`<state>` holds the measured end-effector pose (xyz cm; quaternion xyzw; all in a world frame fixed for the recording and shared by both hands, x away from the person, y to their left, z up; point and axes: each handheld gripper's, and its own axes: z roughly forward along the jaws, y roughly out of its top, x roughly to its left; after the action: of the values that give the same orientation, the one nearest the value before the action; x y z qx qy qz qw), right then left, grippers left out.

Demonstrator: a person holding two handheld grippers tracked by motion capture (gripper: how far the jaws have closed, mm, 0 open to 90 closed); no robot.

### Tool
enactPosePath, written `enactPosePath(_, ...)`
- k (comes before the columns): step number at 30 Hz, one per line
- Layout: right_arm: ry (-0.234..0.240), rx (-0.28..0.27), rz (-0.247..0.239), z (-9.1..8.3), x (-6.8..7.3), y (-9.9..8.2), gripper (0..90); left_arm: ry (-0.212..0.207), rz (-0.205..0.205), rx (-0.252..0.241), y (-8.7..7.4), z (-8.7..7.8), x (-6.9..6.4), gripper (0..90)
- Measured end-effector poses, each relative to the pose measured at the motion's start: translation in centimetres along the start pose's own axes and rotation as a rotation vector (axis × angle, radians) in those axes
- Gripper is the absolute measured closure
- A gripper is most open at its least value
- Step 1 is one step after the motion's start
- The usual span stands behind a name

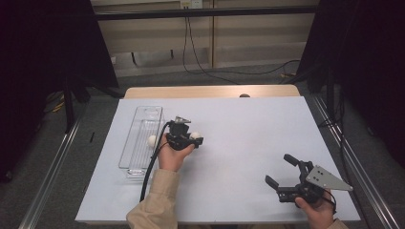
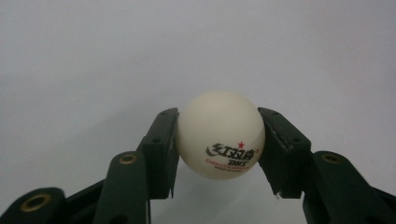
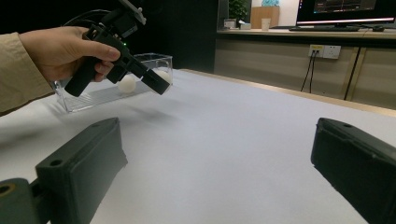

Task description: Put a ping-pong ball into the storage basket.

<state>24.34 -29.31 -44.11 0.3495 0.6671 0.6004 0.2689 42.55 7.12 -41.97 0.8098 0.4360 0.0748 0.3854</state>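
Note:
My left gripper (image 1: 197, 140) is shut on a white table-tennis ball (image 1: 194, 135), held a little above the white table just right of a clear plastic tray (image 1: 138, 119). Up close, the ball (image 2: 219, 135) carries a red star and a printed logo, and both black pads press its sides. A second white ball (image 1: 152, 140) lies inside the tray. My right gripper (image 1: 278, 168) rests near the table's front right, open with nothing between its fingers. From its own camera, my left gripper (image 3: 156, 80) hangs with its ball in front of the tray (image 3: 154, 58).
A white sheet (image 1: 239, 143) covers the table, whose wooden edge (image 1: 210, 91) runs along the far side. Black curtains stand at both sides, cables trail on the floor behind, and metal rails (image 1: 47, 171) run along the left and right.

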Motion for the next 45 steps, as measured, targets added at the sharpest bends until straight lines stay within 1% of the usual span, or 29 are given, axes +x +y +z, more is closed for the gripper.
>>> enactPosePath(2,0.001,0.001,0.000,0.0,0.0,0.0,1.9,0.003,0.014,0.014,0.0,-0.3,0.1,51.0)
enactPosePath(3,0.004,0.002,-0.001,0.0,0.0,0.0,1.9,0.006,0.014,0.014,0.0,-0.4,0.1,51.1)
enactPosePath(5,0.004,0.003,-0.003,0.0,0.1,0.0,1.9,-0.002,0.011,0.014,-0.1,-0.5,0.1,51.1)
enactPosePath(10,0.005,0.006,-0.007,0.1,0.1,0.0,1.8,-0.003,-0.007,-0.002,-0.3,-1.1,0.3,51.1)
enactPosePath(11,0.004,0.004,-0.003,0.1,0.2,0.0,1.8,-0.006,-0.003,0.009,-0.3,-1.2,0.3,51.0)
enactPosePath(12,0.004,0.003,-0.003,0.1,0.1,0.0,1.8,-0.006,-0.006,0.001,-0.3,-1.3,0.4,51.1)
enactPosePath(19,0.006,0.004,-0.006,0.1,0.2,0.0,1.8,-0.007,-0.007,0.003,-0.5,-2.0,0.6,51.0)
enactPosePath(20,0.007,0.007,-0.007,0.1,0.2,0.0,1.8,-0.009,-0.014,-0.005,-0.5,-2.1,0.6,51.1)
enactPosePath(21,0.007,0.006,-0.006,0.1,0.2,0.0,1.9,-0.009,-0.007,0.001,-0.5,-2.2,0.7,51.0)
enactPosePath(23,0.008,0.005,-0.006,0.1,0.2,0.0,1.9,-0.006,-0.012,-0.003,-0.5,-2.4,0.7,51.1)
enactPosePath(25,0.008,0.004,-0.006,0.1,0.2,0.0,1.9,-0.010,-0.010,0.002,-0.6,-2.5,0.8,51.0)
enactPosePath(28,0.008,0.003,-0.006,0.1,0.3,0.0,1.8,-0.002,-0.014,-0.003,-0.6,-2.6,0.9,51.1)
enactPosePath(30,0.008,0.003,-0.007,0.2,0.3,0.0,1.9,-0.007,-0.007,0.007,-0.6,-2.8,1.1,51.0)
enactPosePath(32,0.008,0.003,-0.009,0.2,0.3,0.0,1.9,-0.004,-0.010,0.001,-0.6,-2.8,1.1,51.1)
enactPosePath(35,0.008,0.003,-0.007,0.2,0.3,0.0,1.9,0.009,-0.009,-0.002,-0.6,-3.1,1.2,51.0)
enactPosePath(41,0.008,0.003,-0.008,0.2,0.3,0.0,1.9,0.010,-0.013,-0.004,-0.7,-3.5,1.5,51.1)
enactPosePath(45,0.009,0.001,-0.010,0.2,0.4,0.1,1.9,0.014,-0.007,0.002,-0.7,-3.7,1.7,51.1)
